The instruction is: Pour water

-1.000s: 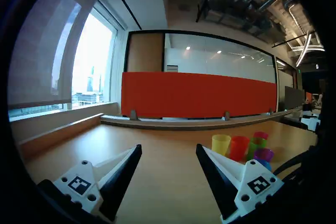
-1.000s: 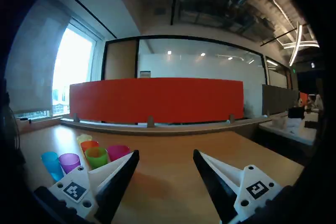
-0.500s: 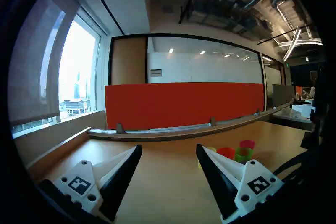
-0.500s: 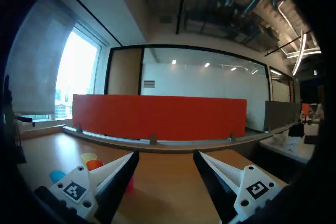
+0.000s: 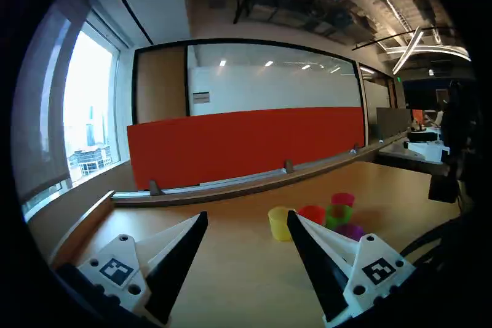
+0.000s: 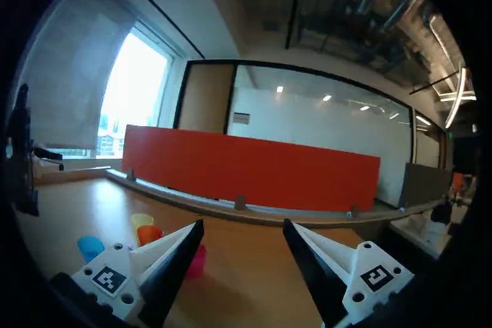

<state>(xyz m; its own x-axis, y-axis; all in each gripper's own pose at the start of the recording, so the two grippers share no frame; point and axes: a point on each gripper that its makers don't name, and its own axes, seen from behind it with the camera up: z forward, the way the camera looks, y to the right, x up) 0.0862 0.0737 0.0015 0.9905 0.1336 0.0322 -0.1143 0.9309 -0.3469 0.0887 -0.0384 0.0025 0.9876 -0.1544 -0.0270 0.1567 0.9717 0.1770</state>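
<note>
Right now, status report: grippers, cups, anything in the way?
Left gripper open, empty. Right gripper open, empty. Cups clustered upright on table, yellow cup foremost, none grasped. No obstacle seen ahead.

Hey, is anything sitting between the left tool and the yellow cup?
Nothing visible does. In the left gripper view, bare table lies between the open left tool and the yellow cup, which stands just ahead.
</note>
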